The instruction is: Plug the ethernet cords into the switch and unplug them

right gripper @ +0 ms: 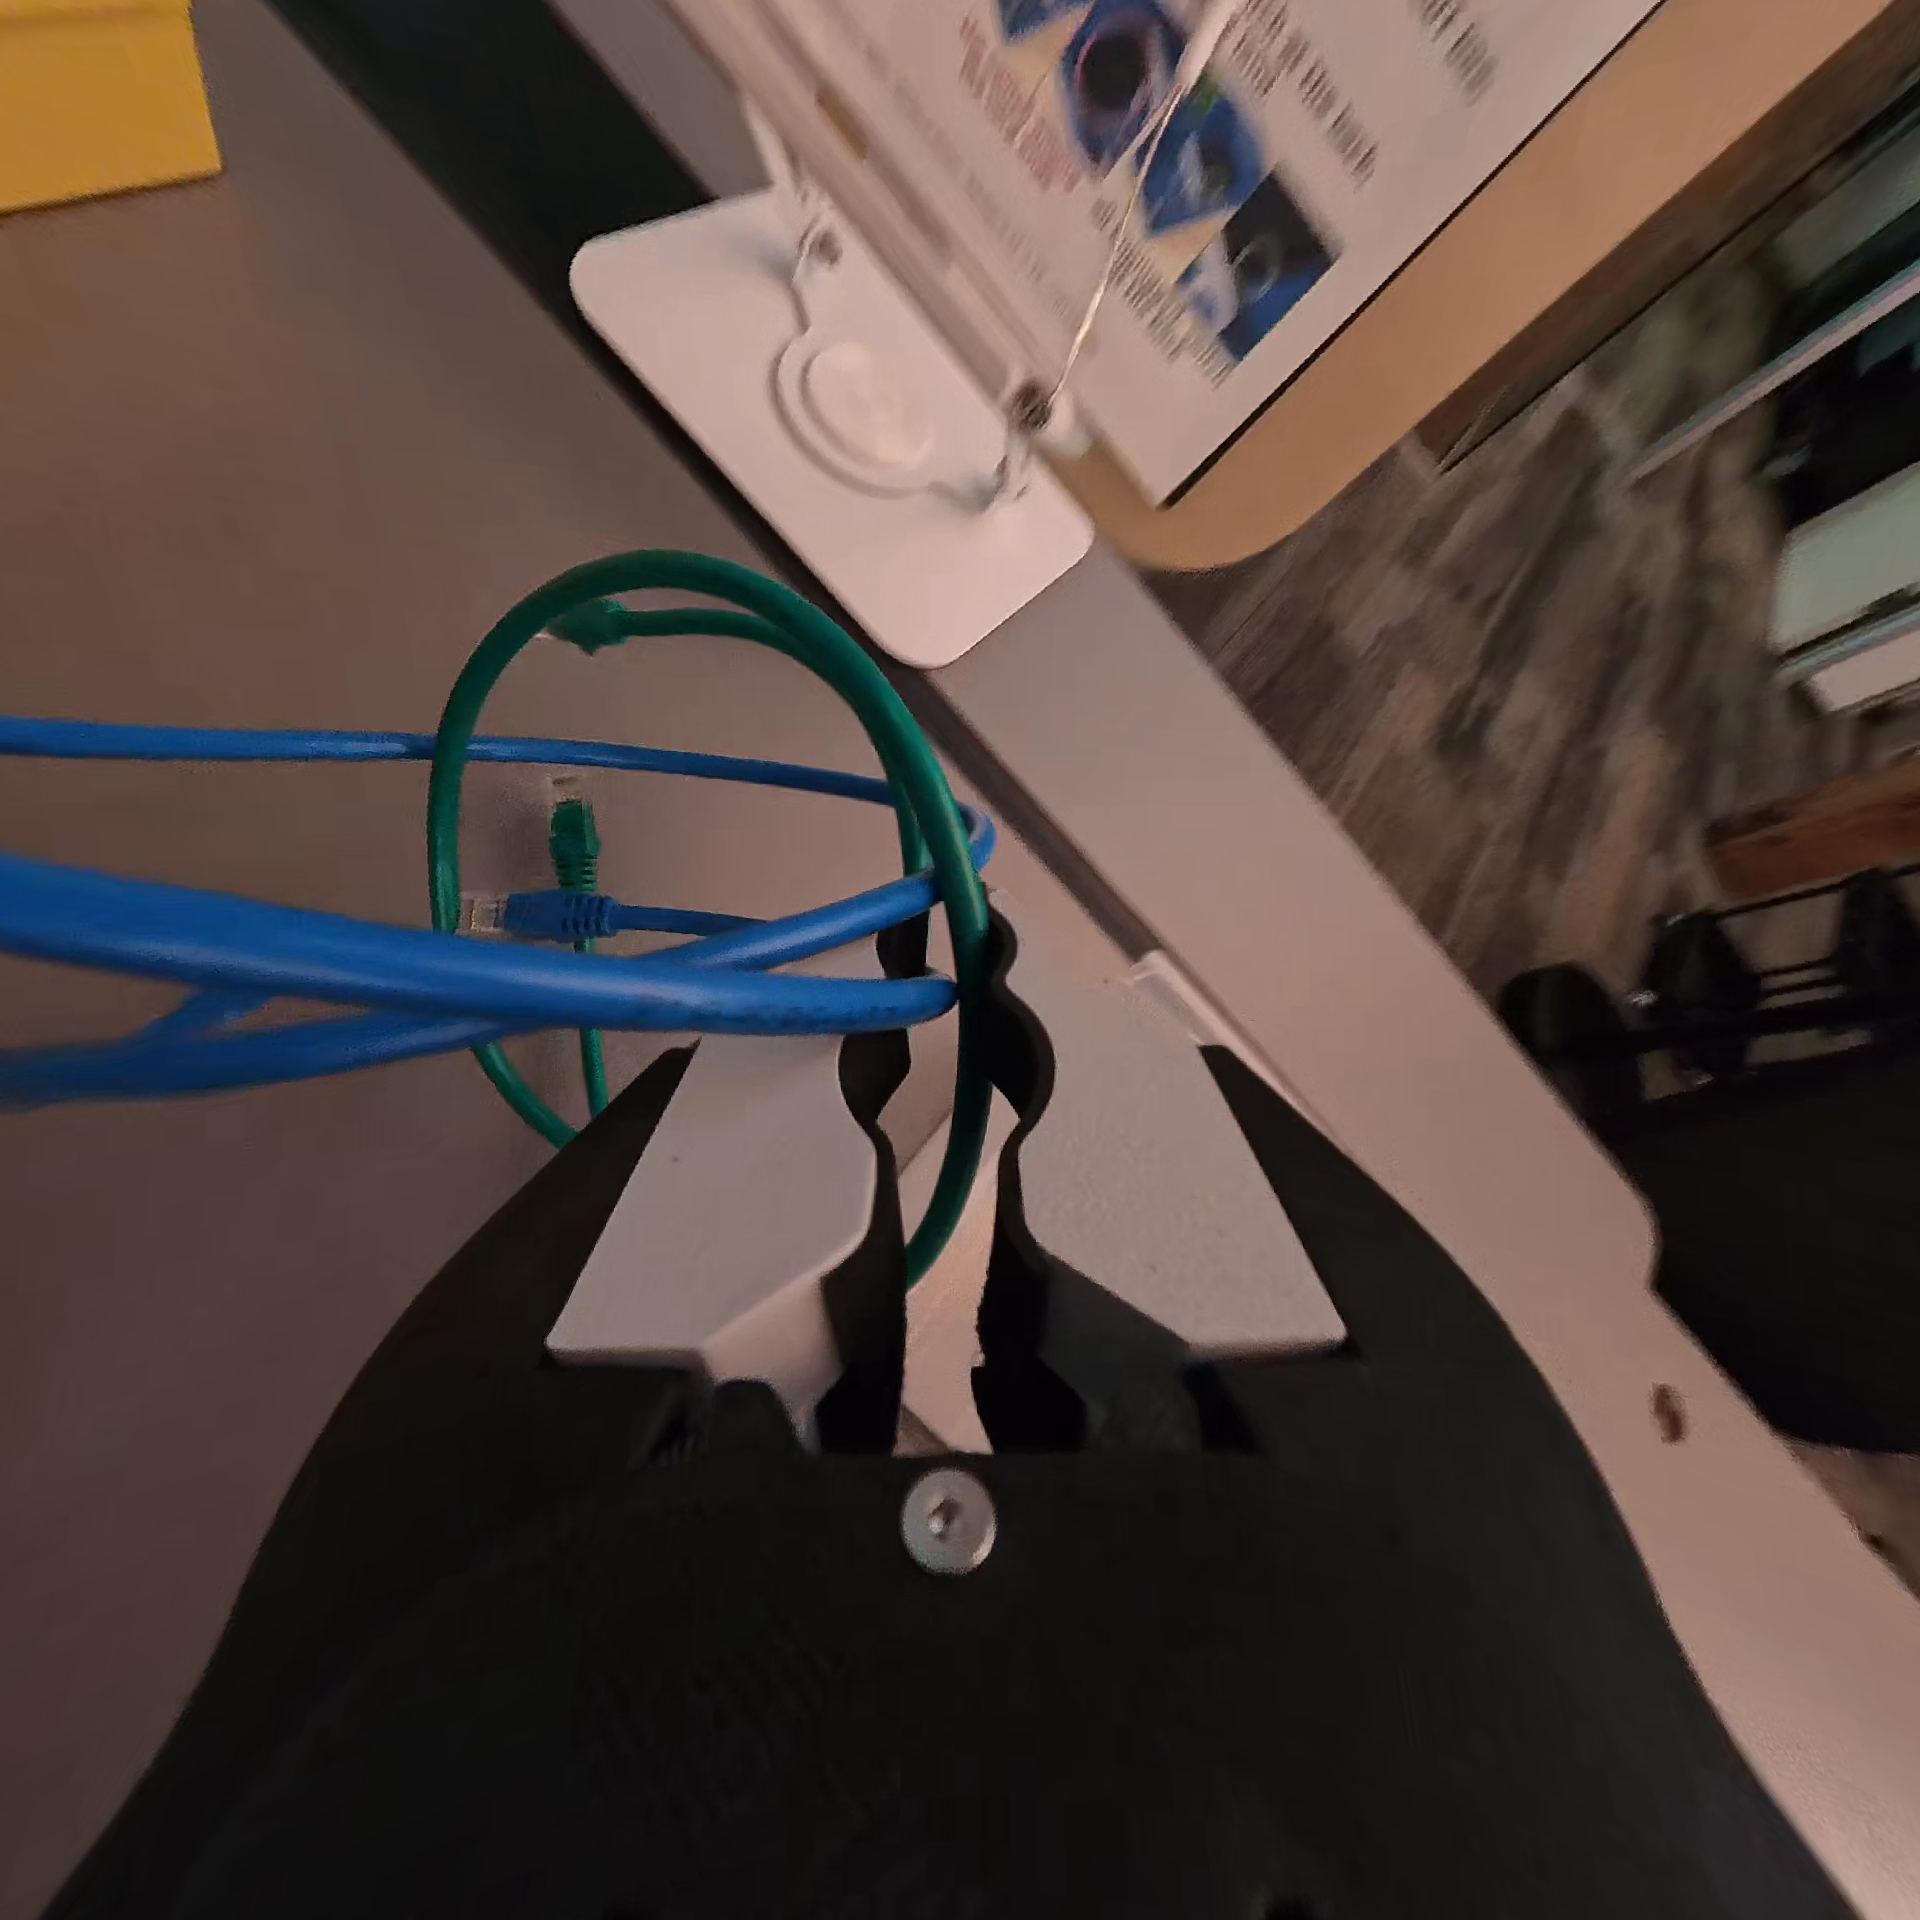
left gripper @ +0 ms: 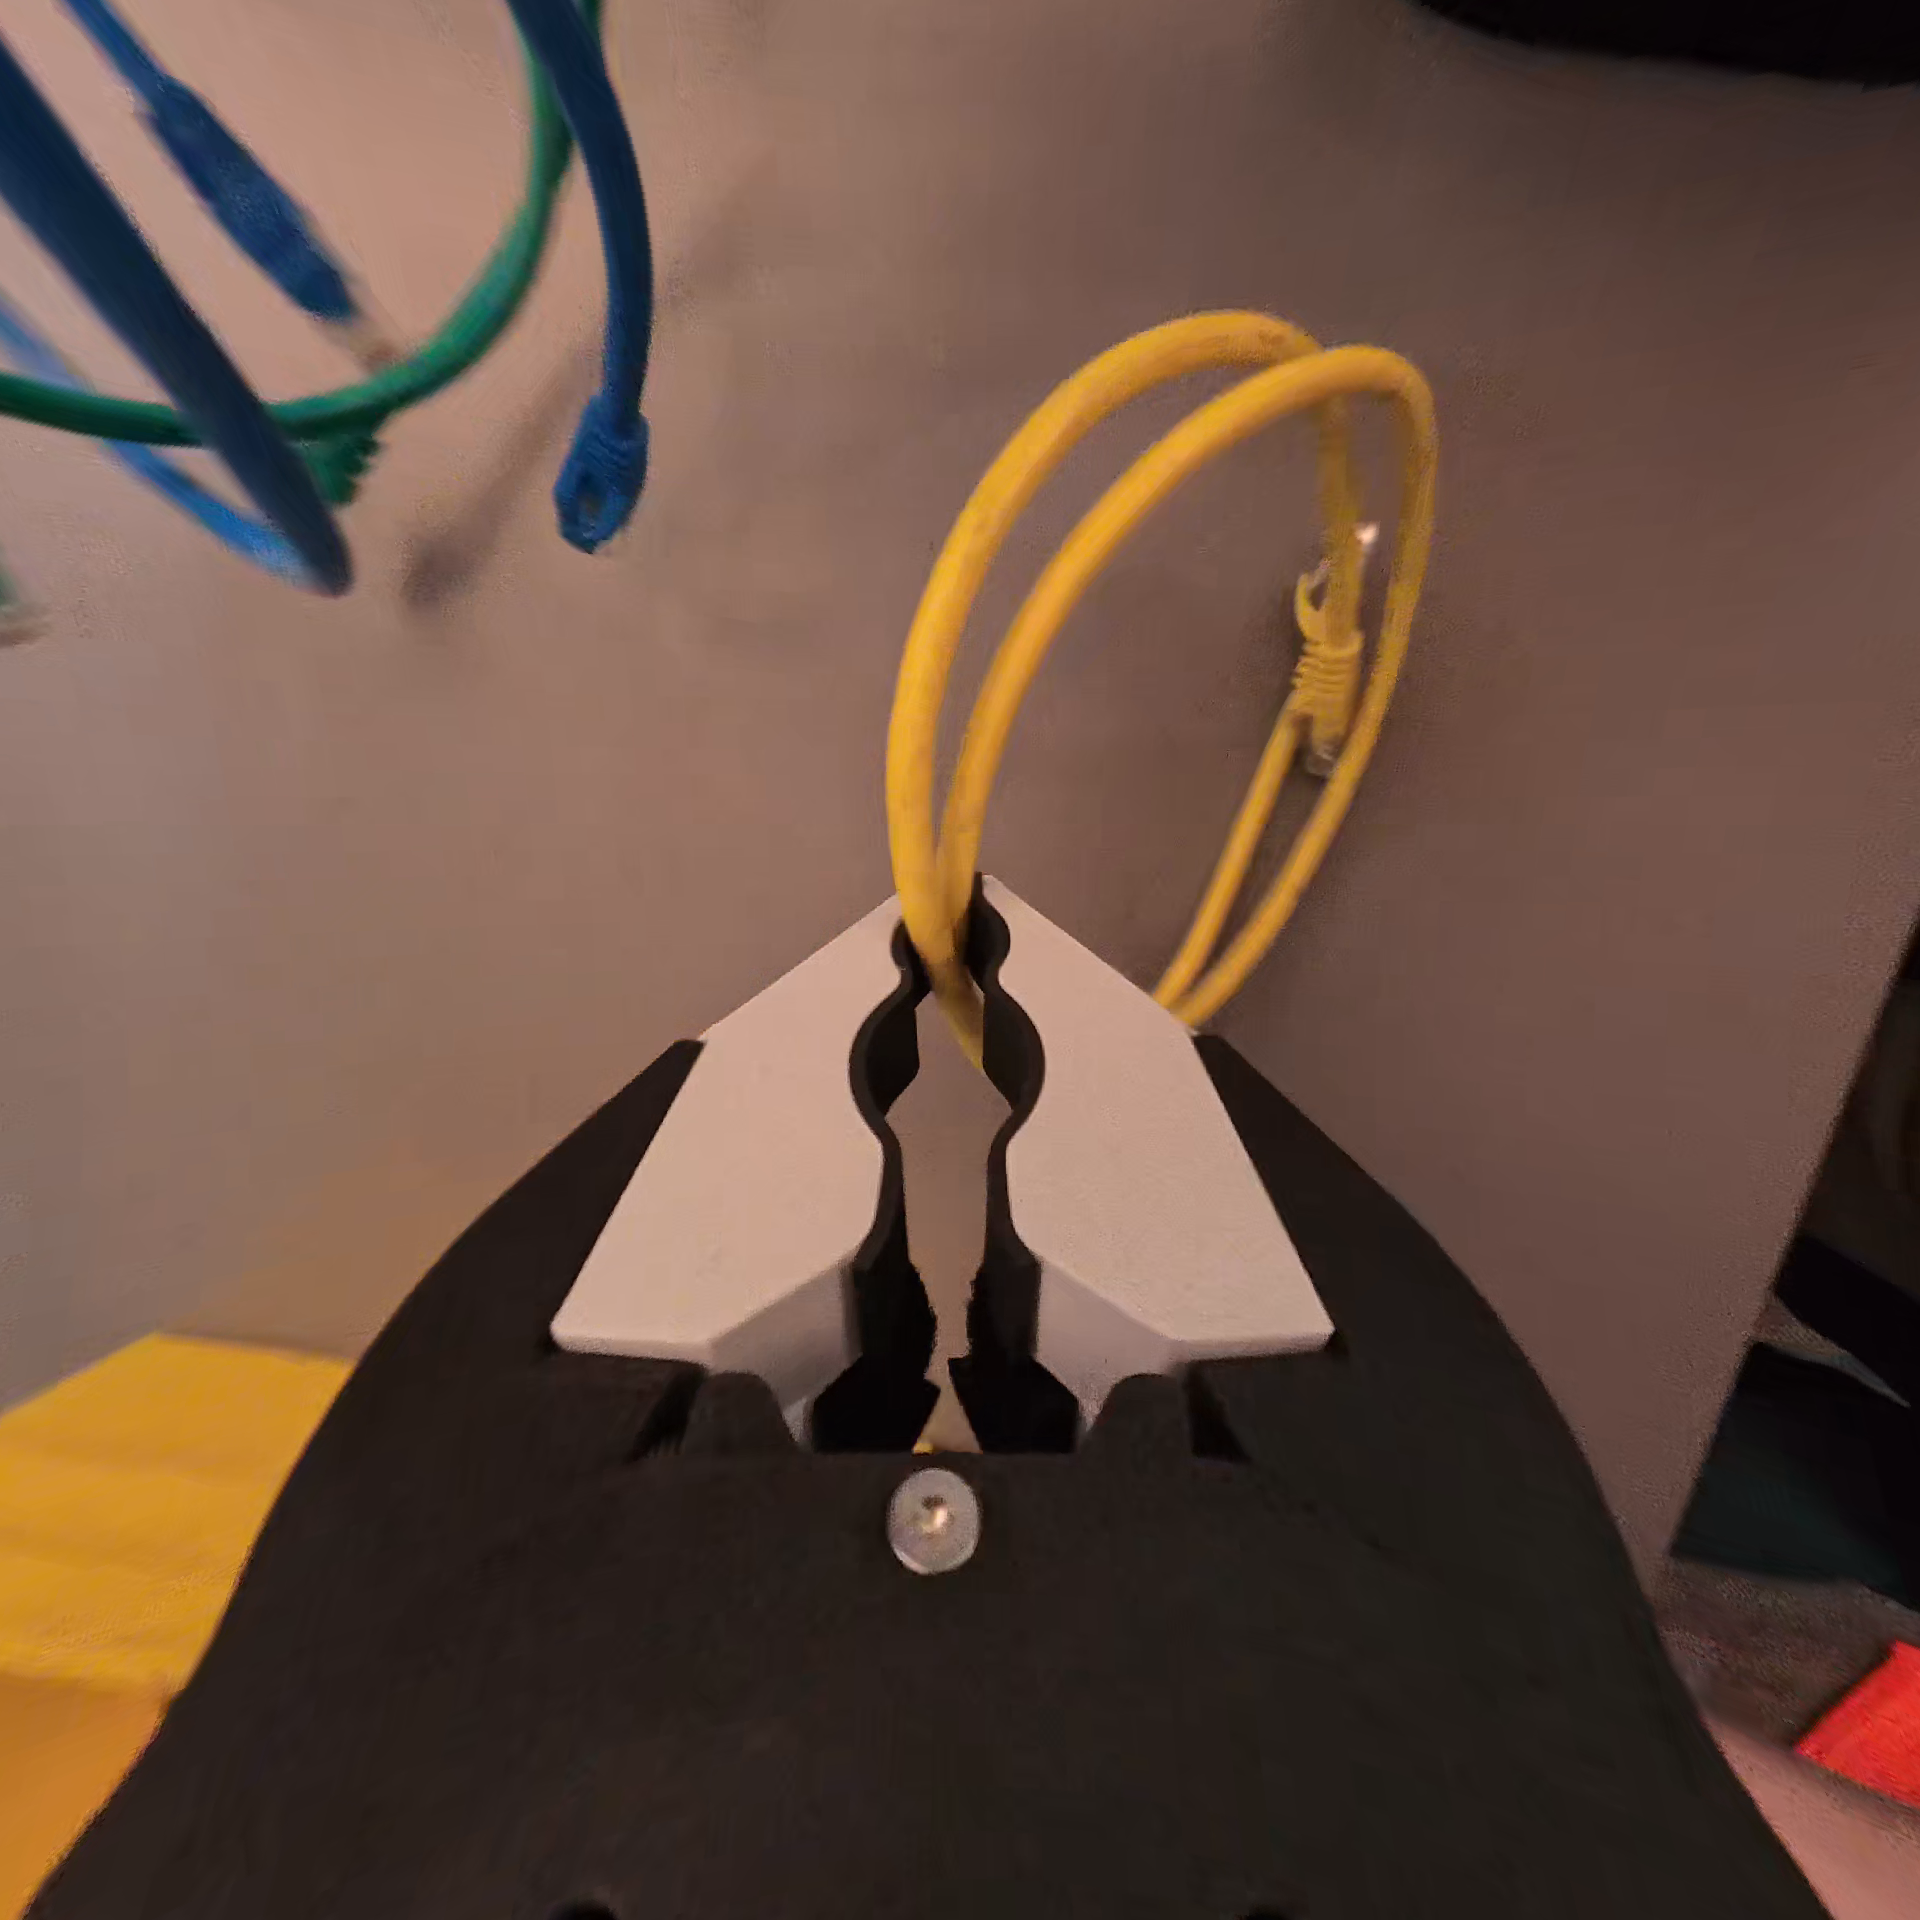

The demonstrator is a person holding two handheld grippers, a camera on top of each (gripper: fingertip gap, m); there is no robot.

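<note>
My left gripper (left gripper: 943, 925) is shut on a looped yellow ethernet cord (left gripper: 1039, 499) and holds it above the grey table; the cord's plugs (left gripper: 1320, 675) hang free at the right. My right gripper (right gripper: 948, 951) is shut on a bundle of blue cords (right gripper: 416, 971) and a green cord (right gripper: 665, 582), held above the table. Their plugs, a green plug (right gripper: 574, 844) and a blue plug (right gripper: 551, 914), dangle free. The same blue cords (left gripper: 623, 260) and green cord (left gripper: 488, 301) show at the upper left of the left wrist view. No switch is in view.
A grey table (left gripper: 520, 831) lies under both grippers. A yellow object (left gripper: 125, 1507) sits at its lower left and shows in the right wrist view (right gripper: 94, 94). A white stand base (right gripper: 831, 416) with a printed sign (right gripper: 1195, 156) stands near the table edge. A red object (left gripper: 1860, 1725) lies at the lower right. About 25 cm separates my left fingertips from my right.
</note>
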